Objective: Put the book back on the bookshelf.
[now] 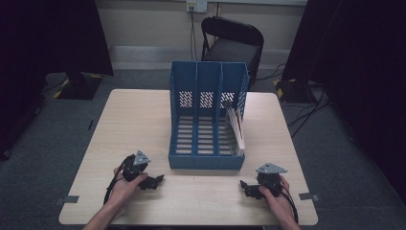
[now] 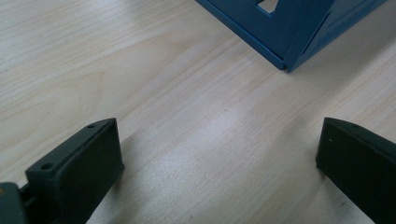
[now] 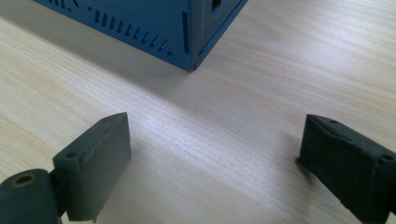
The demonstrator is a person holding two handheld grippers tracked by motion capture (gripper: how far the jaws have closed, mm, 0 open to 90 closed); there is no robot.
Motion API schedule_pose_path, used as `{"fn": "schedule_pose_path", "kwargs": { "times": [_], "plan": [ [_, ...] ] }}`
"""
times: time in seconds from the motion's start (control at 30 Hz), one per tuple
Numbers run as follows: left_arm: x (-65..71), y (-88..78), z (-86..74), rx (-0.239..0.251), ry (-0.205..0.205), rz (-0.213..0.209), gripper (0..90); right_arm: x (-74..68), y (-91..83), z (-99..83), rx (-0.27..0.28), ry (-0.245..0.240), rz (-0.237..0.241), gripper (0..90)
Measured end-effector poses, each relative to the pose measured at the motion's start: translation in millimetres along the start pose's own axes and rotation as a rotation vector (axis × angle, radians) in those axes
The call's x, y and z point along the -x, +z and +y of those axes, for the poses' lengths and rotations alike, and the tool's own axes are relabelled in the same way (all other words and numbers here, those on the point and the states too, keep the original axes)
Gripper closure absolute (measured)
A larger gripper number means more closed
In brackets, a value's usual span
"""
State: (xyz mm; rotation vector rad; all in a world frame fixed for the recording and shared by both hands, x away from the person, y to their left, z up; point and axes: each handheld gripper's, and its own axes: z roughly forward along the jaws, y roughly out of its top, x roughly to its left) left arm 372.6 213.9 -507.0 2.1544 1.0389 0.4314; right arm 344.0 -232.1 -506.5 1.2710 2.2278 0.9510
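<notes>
A blue file rack [image 1: 207,120] with three slots stands in the middle of the pale wooden desk [image 1: 134,124], its open front facing the person. In its right-hand slot a thin white booklet [image 1: 236,125] leans tilted against the right wall; the other two slots show only their slatted floors. The person's hands come in at the near edge, one either side of the rack's front. The left gripper [image 1: 154,181] rests low on the desk just short of the rack's front left corner, pointing inward toward the middle, apart from the rack. The right gripper [image 1: 245,188] sits likewise near the front right corner, pointing inward too, also clear of the rack. In the left gripper view the two black jaws stand wide apart with nothing but bare wood between them, and the rack's blue corner [image 2: 286,65] lies ahead. The right gripper view shows the same: jaws spread wide, holding nothing, wood grain between them, with the rack's corner [image 3: 192,60] ahead. Beyond the desk a dark folding chair [image 1: 233,43] stands against the wall.
</notes>
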Motion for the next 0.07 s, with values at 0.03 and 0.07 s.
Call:
{"fn": "schedule_pose_path", "kwargs": {
  "times": [0.03,0.07],
  "plan": [
    [-0.1,0.1,0.2,0.0,0.002,-0.001,0.0,-0.1,0.0,0.0,0.0,0.001,-0.001,8.0],
    [-0.1,0.1,0.2,0.0,0.002,-0.001,0.0,0.0,0.1,0.0,0.0,0.004,-0.002,7.9]
  ]
}}
